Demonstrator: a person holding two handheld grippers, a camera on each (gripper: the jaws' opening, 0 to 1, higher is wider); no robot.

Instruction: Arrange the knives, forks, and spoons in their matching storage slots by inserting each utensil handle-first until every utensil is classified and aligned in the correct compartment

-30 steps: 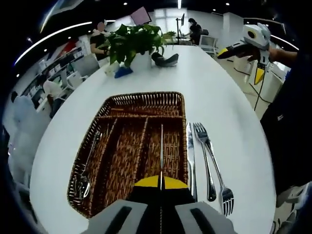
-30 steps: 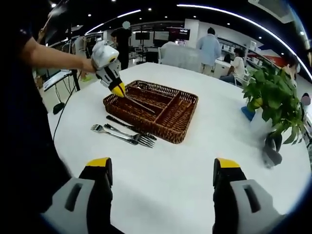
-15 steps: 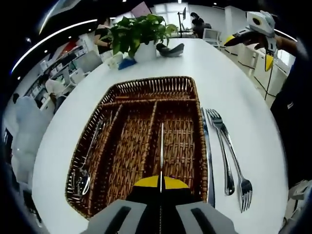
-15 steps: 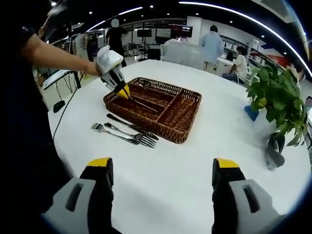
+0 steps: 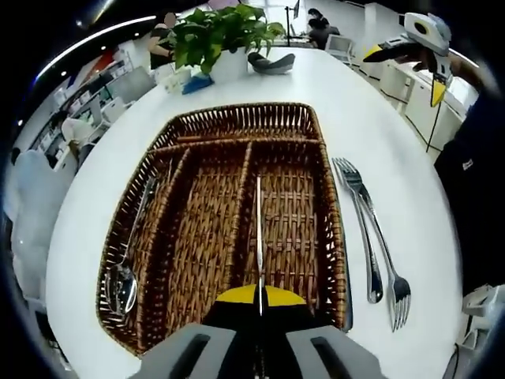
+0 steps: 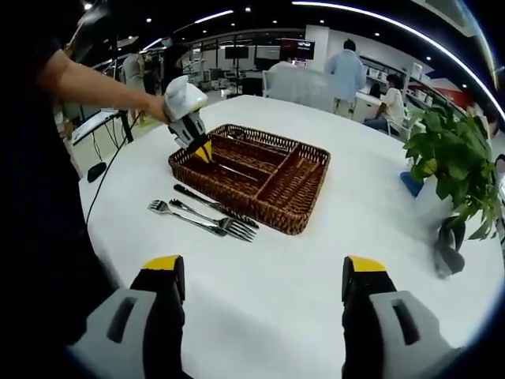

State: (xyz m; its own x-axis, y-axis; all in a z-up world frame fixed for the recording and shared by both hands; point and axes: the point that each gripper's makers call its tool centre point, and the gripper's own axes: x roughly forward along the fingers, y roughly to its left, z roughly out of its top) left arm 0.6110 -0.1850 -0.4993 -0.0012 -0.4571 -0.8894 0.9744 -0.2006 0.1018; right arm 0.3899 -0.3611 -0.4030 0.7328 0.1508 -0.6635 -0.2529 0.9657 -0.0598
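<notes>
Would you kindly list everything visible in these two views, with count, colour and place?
Basket: one, brown wicker, with compartments, on the table.
Knife in claw: one, silver, over the basket's right compartment.
Spoon: at least one, silver, in the basket's left compartment.
Forks: two, silver, on the table right of the basket.
Knife on table: one, dark-handled, between forks and basket.
Plant: one, green, in a white pot at the table's far end.
Table: one, white, round-ended.
People in background: several, around desks.
Left claw: yellow-tipped, shut on the knife.
Right claw: yellow-tipped, open, above bare table.
</notes>
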